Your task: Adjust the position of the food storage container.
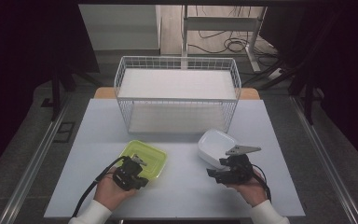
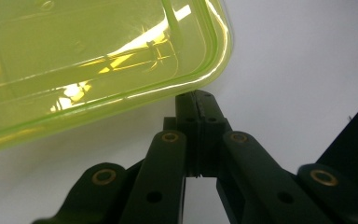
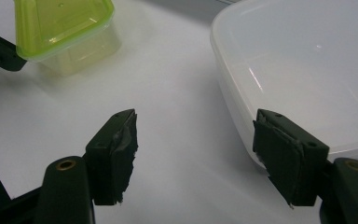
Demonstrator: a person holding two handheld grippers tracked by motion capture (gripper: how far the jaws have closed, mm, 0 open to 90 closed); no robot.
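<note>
Both boxes are on the surface [image 1: 182, 186] in front of the empty wire basket [image 1: 177, 95], so I judge the work has hardly begun. The left gripper [image 2: 198, 105], jaws pressed together, touches the rim of the green container [image 1: 144, 158]. The right gripper [image 3: 193, 154], jaws spread, sits just beside the white container [image 1: 216, 145], gripping nothing.

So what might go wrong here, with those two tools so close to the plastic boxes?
The left hand-held gripper is shut right at the green container's rim; I cannot tell whether it pinches the rim, so a lift might slip. The right hand-held gripper is open beside the white container, one pad against its wall; pushing forward could shove it toward the wire basket rather than grasp it.
</note>
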